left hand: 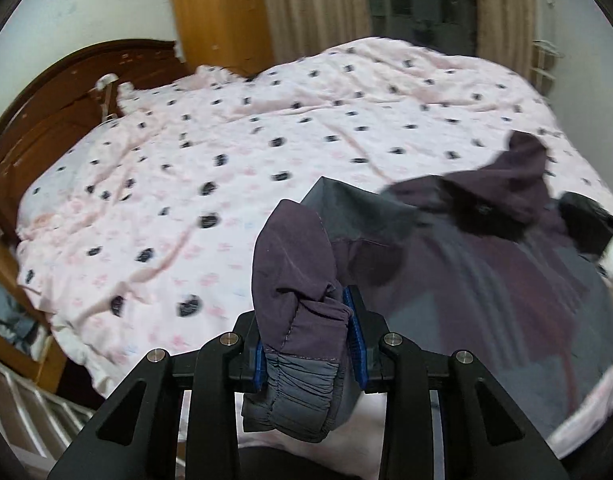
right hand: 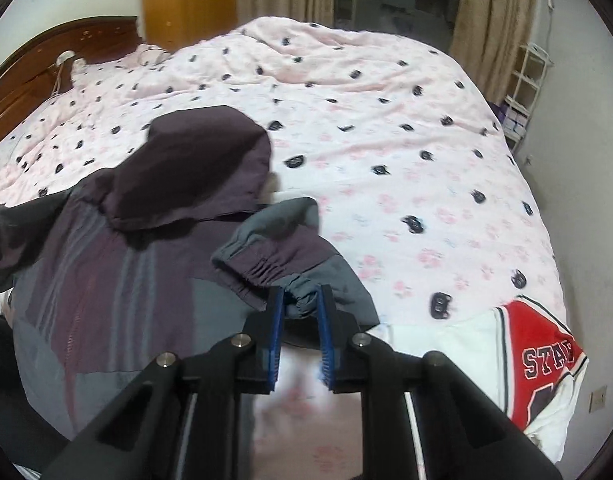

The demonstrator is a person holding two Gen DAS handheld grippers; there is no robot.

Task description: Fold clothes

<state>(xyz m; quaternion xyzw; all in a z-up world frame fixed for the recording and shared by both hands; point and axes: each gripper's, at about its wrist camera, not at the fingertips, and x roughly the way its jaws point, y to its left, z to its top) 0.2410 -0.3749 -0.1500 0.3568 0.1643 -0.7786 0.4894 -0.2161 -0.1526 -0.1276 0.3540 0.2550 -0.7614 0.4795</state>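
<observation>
Pink bedspread — both grippers pinch jacket cuffs; jersey reads, seemingly, "STA".

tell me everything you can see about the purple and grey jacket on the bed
The jacket is a thin, slightly shiny hooded shell in dark purple and grey panels. It lies spread on the pink printed bedspread, hood flat toward the headboard. Both sleeves end in elastic gathered cuffs and both are lifted: the left gripper is shut on one cuff, the right gripper pinches the other cuff. A red and white jersey lies apart from it, nearer the bed's edge.
</observation>
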